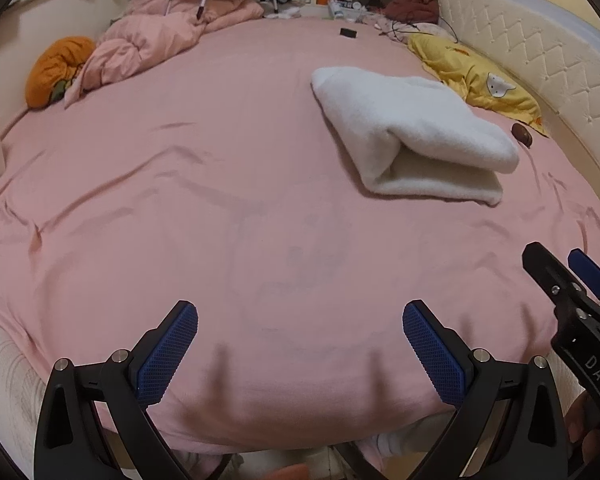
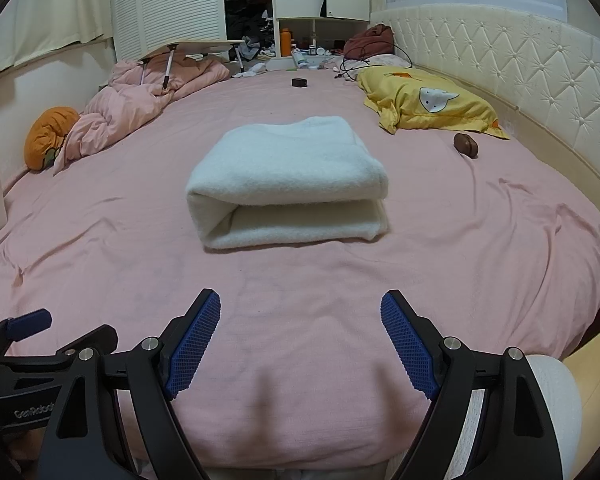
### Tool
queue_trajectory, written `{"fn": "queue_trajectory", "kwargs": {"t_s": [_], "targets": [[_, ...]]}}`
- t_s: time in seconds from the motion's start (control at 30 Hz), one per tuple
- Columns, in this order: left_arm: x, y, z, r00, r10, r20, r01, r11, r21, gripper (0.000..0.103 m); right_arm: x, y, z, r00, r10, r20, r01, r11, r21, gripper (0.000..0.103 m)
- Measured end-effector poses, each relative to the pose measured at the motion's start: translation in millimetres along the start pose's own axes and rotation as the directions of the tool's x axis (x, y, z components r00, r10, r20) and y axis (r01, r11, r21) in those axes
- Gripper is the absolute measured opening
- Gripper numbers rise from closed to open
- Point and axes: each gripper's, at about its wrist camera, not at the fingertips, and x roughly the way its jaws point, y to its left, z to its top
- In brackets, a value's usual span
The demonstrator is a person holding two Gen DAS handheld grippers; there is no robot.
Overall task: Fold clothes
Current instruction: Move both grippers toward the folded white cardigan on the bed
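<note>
Left gripper [image 1: 300, 322]: wide open, holding nothing, over the bed's near edge.
Right gripper [image 2: 300, 312]: wide open too, empty.
White blanket [image 2: 290, 182]: folded, lying mid-bed on the pink sheet [image 2: 480, 240].
Yellow pillow [image 2: 428, 106]: by the headboard side.

Black angular left tongs [image 1: 300, 350], right tongs [image 2: 300, 338] — blue cross-hatched pads [image 2: 194, 344], silver screws [image 1: 120, 357], white lettering

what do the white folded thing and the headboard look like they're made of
The white folded item looks like thick fleece or terry: a fuzzy, matte nap and soft, rounded fold edges. Whether it is a garment or a blanket is not clear. The headboard looks like cream leather or faux leather, padded: diamond tufting with buttons and a slight sheen.
</note>
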Motion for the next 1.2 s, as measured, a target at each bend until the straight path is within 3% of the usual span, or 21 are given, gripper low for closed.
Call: {"fn": "queue_trajectory", "kwargs": {"t_s": [0.3,0.4,0.53,0.7,0.8,0.9,1.0,1.07,1.13,1.2], "targets": [[8,-2,2,1.000,-0.013,0.027,0.012,0.999,0.038,0.103,7,-6,1,1.000,0.021,-0.002,-0.020,0.999,0.032,0.083],[14,-14,19,0.997,0.027,0.069,-0.037,0.989,0.143,0.103,5,-13,7,0.999,0.036,0.017,-0.037,0.998,0.058,0.083],[24,-34,45,0.987,0.077,0.141,-0.116,0.948,0.297,0.103,6,-25,18,0.998,0.043,0.040,-0.046,0.996,0.070,0.083],[37,-62,78,0.961,0.121,0.247,-0.228,0.852,0.472,0.103,-3,-58,33,0.996,0.009,0.091,-0.022,0.989,0.144,0.083],[54,-97,96,0.927,0.128,0.352,-0.325,0.743,0.585,0.103,-5,-83,32,0.993,-0.035,0.112,0.009,0.975,0.223,0.083],[69,-137,106,0.915,0.074,0.396,-0.347,0.645,0.681,0.103,1,-106,29,0.994,-0.039,0.106,0.005,0.953,0.302,0.083],[86,-180,104,0.902,0.013,0.430,-0.373,0.523,0.766,0.102,7,-123,26,0.994,-0.048,0.103,0.006,0.929,0.371,0.083],[96,-196,102,0.901,-0.011,0.433,-0.373,0.489,0.789,0.103,8,-131,24,0.992,-0.056,0.112,0.005,0.912,0.410,0.083],[104,-209,104,0.908,-0.032,0.417,-0.352,0.479,0.804,0.102,11,-138,23,0.992,-0.057,0.114,0.001,0.898,0.439,0.083],[114,-221,112,0.917,-0.042,0.397,-0.332,0.470,0.818,0.093,18,-144,22,0.994,-0.046,0.098,-0.005,0.885,0.466,0.083]]}}
